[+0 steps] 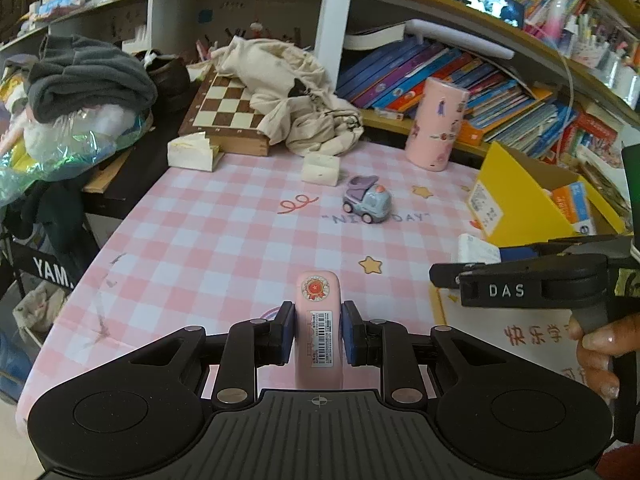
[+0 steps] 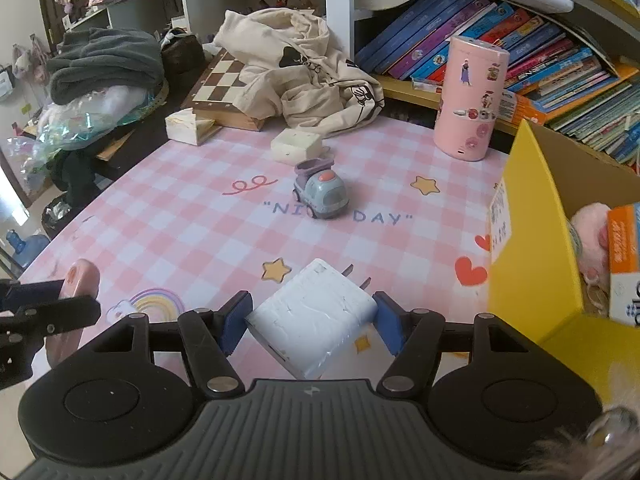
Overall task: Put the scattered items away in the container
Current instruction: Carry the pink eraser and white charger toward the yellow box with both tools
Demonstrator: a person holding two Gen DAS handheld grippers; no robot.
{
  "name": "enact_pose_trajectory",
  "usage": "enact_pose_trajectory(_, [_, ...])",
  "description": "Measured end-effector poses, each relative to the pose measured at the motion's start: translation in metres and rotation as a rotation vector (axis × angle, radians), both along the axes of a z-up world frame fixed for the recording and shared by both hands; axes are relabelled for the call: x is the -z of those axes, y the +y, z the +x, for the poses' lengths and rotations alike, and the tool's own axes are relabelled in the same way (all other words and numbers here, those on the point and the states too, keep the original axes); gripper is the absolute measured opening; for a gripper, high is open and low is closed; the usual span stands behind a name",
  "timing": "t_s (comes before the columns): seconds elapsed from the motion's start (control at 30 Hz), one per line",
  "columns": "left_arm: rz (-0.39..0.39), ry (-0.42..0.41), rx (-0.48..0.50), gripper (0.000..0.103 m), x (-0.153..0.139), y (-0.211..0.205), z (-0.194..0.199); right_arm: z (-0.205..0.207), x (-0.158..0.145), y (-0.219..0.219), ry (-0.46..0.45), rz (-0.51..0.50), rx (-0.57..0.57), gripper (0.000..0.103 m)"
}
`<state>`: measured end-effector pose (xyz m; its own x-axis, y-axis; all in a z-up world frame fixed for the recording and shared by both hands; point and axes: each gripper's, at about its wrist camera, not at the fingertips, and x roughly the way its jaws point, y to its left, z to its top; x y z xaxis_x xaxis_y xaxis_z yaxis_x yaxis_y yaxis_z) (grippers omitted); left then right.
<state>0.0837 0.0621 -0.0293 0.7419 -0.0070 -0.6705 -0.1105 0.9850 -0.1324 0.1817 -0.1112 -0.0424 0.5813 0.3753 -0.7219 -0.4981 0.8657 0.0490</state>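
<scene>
My left gripper [image 1: 318, 334] is shut on a flat pink device [image 1: 319, 312] with a barcode label, held over the pink checked table mat [image 1: 200, 240]. My right gripper [image 2: 310, 322] is shut on a white plug charger [image 2: 316, 312], its prongs pointing away, just left of the yellow cardboard box [image 2: 532, 264]. The box also shows in the left wrist view [image 1: 516, 200] and holds an orange carton [image 2: 622, 248] and a pink plush thing [image 2: 588, 236]. A grey-blue toy truck [image 2: 320, 190] stands mid-table. The pink device shows at the left of the right wrist view [image 2: 78, 280].
A pink cylinder with stickers [image 2: 470, 100] stands at the back right. A small white box [image 2: 296, 146] and a cream box [image 2: 190, 124] lie near a chessboard [image 2: 224, 84] under a beige cloth [image 2: 304, 68]. Books fill the shelf [image 2: 540, 56] behind.
</scene>
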Motion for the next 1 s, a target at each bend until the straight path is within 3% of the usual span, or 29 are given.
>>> enact_pose_trajectory(0.53, [0.005, -0.075, 0.069, 0.023, -0.022, -0.014, -0.059, -0.084, -0.021, -0.013, -0.058, 0.015, 0.009, 0.063])
enact_pose_trajectory(1.0, [-0.001, -0.102, 0.157, 0.023, -0.028, -0.031, -0.087, -0.134, -0.030, -0.039, -0.100, 0.029, 0.097, 0.063])
